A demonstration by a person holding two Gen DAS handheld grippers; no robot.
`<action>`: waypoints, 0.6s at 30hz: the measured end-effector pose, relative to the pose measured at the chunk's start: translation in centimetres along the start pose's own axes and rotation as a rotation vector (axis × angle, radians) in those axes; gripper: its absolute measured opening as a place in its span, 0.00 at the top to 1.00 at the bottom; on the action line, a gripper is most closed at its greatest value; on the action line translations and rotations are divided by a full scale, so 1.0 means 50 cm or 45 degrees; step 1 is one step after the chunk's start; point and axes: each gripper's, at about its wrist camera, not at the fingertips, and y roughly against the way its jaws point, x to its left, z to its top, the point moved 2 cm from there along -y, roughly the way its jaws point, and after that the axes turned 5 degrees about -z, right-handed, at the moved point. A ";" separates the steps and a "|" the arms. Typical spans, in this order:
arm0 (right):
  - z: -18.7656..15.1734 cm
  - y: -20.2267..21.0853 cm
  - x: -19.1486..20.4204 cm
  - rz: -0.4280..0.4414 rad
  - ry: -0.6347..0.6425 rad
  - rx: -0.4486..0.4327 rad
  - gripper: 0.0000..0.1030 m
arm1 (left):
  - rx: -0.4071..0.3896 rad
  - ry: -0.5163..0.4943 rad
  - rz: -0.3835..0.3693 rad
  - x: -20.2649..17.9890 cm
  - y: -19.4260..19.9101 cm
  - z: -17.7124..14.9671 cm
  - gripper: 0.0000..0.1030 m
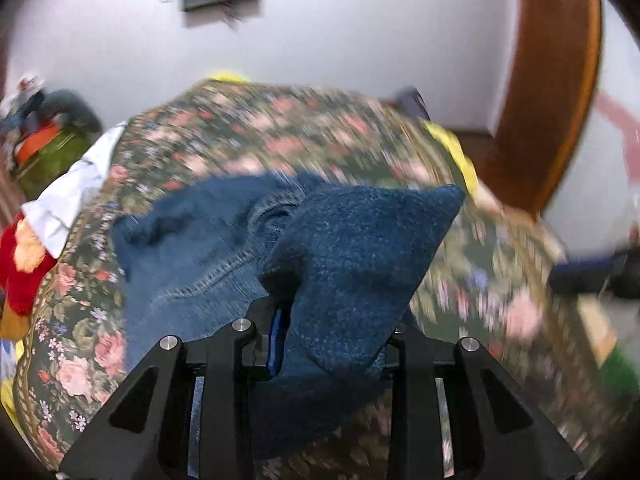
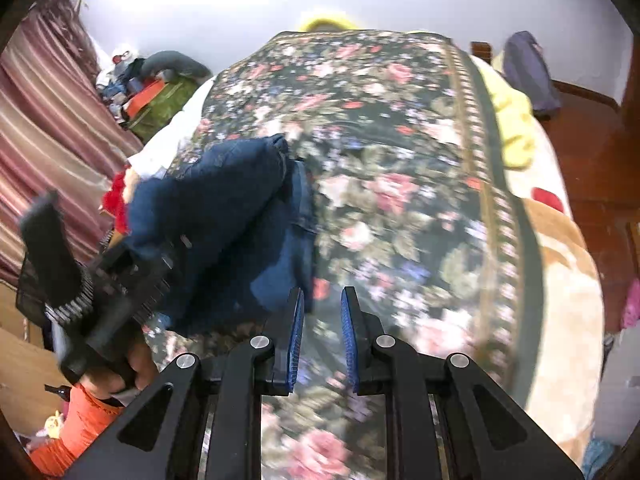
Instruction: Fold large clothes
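Note:
Blue denim jeans lie on a floral bedspread. My left gripper is shut on a fold of the jeans, and the lifted cloth drapes over its fingers and hides the right one. In the right wrist view the jeans lie bunched at the left on the bedspread, with the left gripper and the hand holding it beside them. My right gripper is open and empty, just right of the jeans' near edge, above the bedspread.
A yellow cloth lies at the bed's right edge. White and red cloths lie at the left. A striped curtain hangs at the left, with a cluttered green pile. A wooden frame stands at the right.

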 end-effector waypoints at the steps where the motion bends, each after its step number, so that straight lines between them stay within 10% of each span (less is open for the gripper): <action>1: -0.010 0.006 -0.007 -0.011 0.001 0.002 0.86 | 0.021 -0.032 0.004 -0.009 -0.006 -0.015 0.72; 5: -0.040 0.011 -0.015 -0.035 0.018 0.027 0.86 | 0.047 -0.124 0.004 -0.019 0.000 -0.037 0.70; 12: -0.032 0.032 0.028 -0.018 0.087 -0.026 0.86 | 0.076 -0.034 -0.176 0.001 0.083 -0.047 0.37; 18: 0.015 0.067 0.128 0.038 0.202 -0.119 0.86 | -0.047 0.055 -0.093 0.096 0.193 -0.040 0.31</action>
